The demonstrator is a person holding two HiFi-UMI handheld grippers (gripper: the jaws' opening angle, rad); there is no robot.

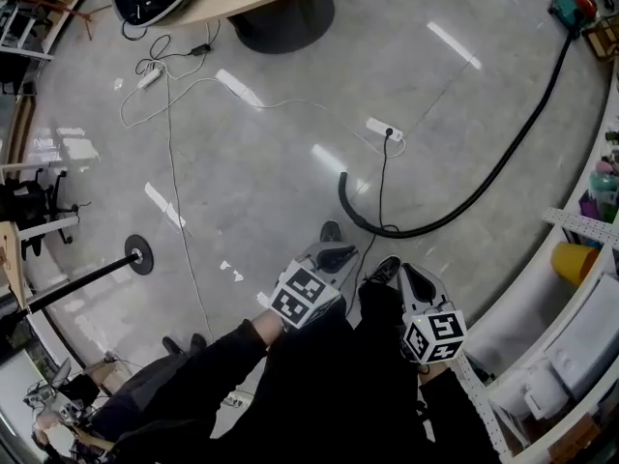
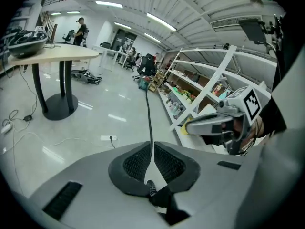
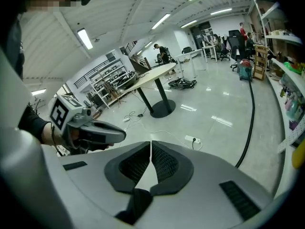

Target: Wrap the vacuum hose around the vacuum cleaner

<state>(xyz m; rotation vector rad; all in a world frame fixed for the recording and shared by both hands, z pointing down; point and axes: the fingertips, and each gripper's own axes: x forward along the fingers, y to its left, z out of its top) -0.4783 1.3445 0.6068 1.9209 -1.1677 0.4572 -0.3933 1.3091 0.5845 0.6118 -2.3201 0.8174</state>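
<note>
left gripper [image 1: 332,257]: clenched on nothing, tipped down at the floor [image 1: 271,162], probably readying to reach for the hose
right gripper [image 1: 414,280]: also clamped shut and empty, just beside the left at its 3 o'clock
hose [image 1: 426,226]: black, slim, lying loose; its hooked free end sits at 12 o'clock from the grippers, and the rest sweeps off toward 1 o'clock
vacuum cleaner [image 1: 571,3]: apparently the teal-and-red body at the far end; nothing is wrapped around it yet
why here: the free end lies nearest, so it seems the natural first pick-up
</note>
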